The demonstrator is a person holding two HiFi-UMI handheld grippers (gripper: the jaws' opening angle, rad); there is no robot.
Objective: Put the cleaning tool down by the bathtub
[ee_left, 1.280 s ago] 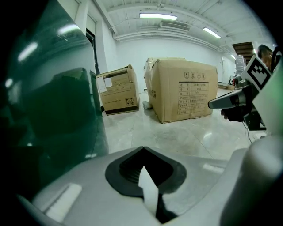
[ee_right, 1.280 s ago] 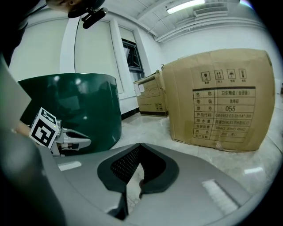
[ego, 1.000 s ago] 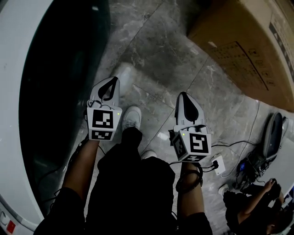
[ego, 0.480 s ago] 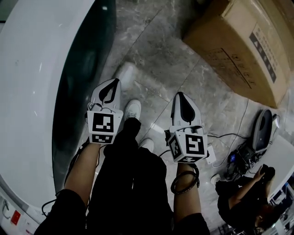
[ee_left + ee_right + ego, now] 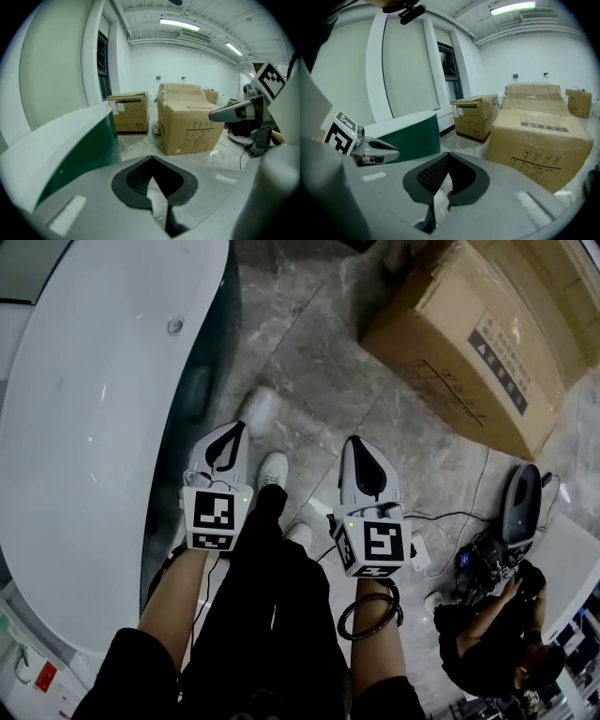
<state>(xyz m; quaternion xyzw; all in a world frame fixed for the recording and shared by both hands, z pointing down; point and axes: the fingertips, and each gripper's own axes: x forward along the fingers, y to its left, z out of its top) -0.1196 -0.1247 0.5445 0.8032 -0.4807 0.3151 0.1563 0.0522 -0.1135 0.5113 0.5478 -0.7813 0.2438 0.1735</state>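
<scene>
Head view: the person stands on a grey marble floor (image 5: 323, 352) with the bathtub (image 5: 94, 427) at their left. The tub has a white rim and a dark green outer wall.

Left hand-held gripper (image 5: 238, 427): held level, close to the tub's green wall. Its own view shows the hand-held gripper (image 5: 151, 158) closed, the dark pads meeting at the tips with nothing between them. Only floor shows through the slot behind the tips.

Right hand-held gripper (image 5: 354, 440): held beside the left one, apart from it. Its own view shows the hand-held gripper (image 5: 449, 153) likewise closed at the tips and carrying nothing.

Task item: a white, blurred item taken to be the cleaning tool (image 5: 258, 411) lies on the floor just beside the tub's green wall. It is ahead of the left jaw tips and clear of both grippers. Its shape cannot be made out.

Other findings:
- A white shoe (image 5: 272, 472) is planted between the two grippers.
- A large cardboard box (image 5: 469, 334) stands on the floor to the upper right, well apart from the tub. It appears in both gripper views (image 5: 187, 124) (image 5: 541, 140), with a smaller carton (image 5: 127, 112) behind it near the wall.
- A second person (image 5: 487, 643) sits low at the right edge, near cables and a dark grey device (image 5: 521, 507).
</scene>
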